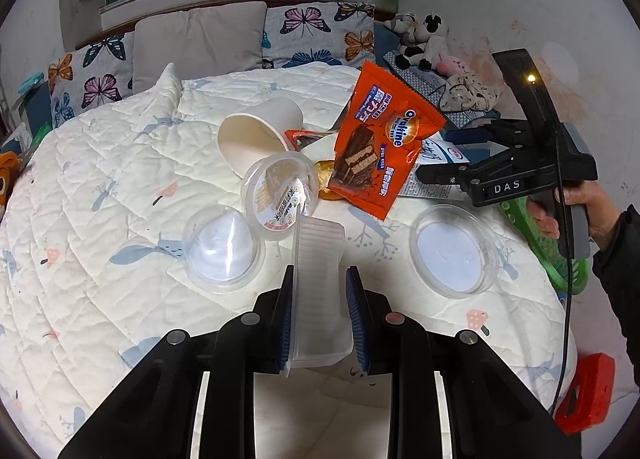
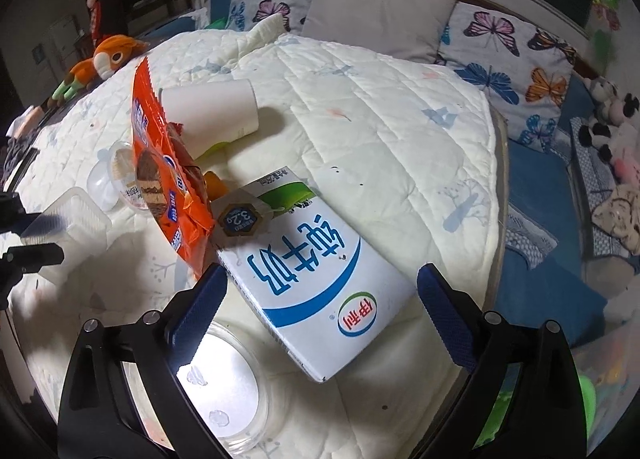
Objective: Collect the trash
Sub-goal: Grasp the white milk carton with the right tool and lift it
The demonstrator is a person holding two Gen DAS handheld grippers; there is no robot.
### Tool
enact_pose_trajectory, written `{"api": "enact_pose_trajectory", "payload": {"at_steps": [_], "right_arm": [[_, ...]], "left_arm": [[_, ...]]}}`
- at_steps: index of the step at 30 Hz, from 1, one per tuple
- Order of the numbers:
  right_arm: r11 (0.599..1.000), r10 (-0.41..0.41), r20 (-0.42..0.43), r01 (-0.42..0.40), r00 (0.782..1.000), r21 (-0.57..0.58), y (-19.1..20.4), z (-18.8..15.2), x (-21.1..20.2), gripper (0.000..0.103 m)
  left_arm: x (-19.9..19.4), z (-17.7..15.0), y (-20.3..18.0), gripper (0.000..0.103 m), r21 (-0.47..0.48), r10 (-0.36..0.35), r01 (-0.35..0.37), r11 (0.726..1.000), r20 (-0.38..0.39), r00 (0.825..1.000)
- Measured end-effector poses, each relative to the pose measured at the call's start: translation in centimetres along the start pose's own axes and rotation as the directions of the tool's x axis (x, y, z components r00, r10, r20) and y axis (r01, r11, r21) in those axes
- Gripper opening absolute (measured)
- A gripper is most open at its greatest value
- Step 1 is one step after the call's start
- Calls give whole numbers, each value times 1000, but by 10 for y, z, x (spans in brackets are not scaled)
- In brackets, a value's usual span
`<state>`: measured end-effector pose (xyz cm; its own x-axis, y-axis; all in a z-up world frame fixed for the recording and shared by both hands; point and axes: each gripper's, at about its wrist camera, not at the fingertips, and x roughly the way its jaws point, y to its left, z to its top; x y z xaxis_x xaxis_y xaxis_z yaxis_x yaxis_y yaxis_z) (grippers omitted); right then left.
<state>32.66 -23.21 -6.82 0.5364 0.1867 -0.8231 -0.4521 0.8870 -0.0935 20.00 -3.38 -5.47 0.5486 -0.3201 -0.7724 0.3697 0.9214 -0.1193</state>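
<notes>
My grippers [image 1: 319, 315] are black with ribbed blue pads [image 1: 355, 319], silver screws, "DAS" lettering; my sleeve [image 1: 618, 259] is dark.

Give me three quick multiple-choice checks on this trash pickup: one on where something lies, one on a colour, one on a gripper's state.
1. Where does the milk carton lie relative to the right hand-held gripper?
A. Between its spread fingers, flat on the quilt
B. Standing upright by the pillows
C. Inside the paper cup

2. What colour is the Ovaltine wrapper?
A. Green
B. Orange
C. Black

3. What state is the left hand-held gripper in?
A. Wide open over bare quilt
B. Shut with nothing in it
C. Shut on the clear plastic tray

Answers: 1 A, the right wrist view shows the carton flat between the two blue pads, neither touching it. 2 B, the wrapper is orange in both views. 3 C, both blue pads press the tray's sides in the left wrist view.
</notes>
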Motion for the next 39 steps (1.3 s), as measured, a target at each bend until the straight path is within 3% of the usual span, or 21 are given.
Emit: {"api": "enact_pose_trajectory", "payload": {"at_steps": [13,18,23,29,39], "right_arm": [[987,44,-71,-54,997,-151,11,13,29,97],[989,61,-57,-68,997,-134,13,11,28,79],[995,34,-21,-36,999,-93,9,6,9,73],[1000,-5,32,6,999,-28,4,-7,-25,73],[989,-64,130,45,990,142,-3,-53,-90,73]], "left_arm": [[9,0,6,24,-17,-11,11,1000,-16,1000],[9,1,6,24,-19,-15,14,1000,-16,1000],[8,3,1,24,-17,-27,27,999,-11,1000],[1,7,-13,24,2,-57,56,998,4,998],[-10,15,-58,24,74,-135,132,988,28,991]]}}
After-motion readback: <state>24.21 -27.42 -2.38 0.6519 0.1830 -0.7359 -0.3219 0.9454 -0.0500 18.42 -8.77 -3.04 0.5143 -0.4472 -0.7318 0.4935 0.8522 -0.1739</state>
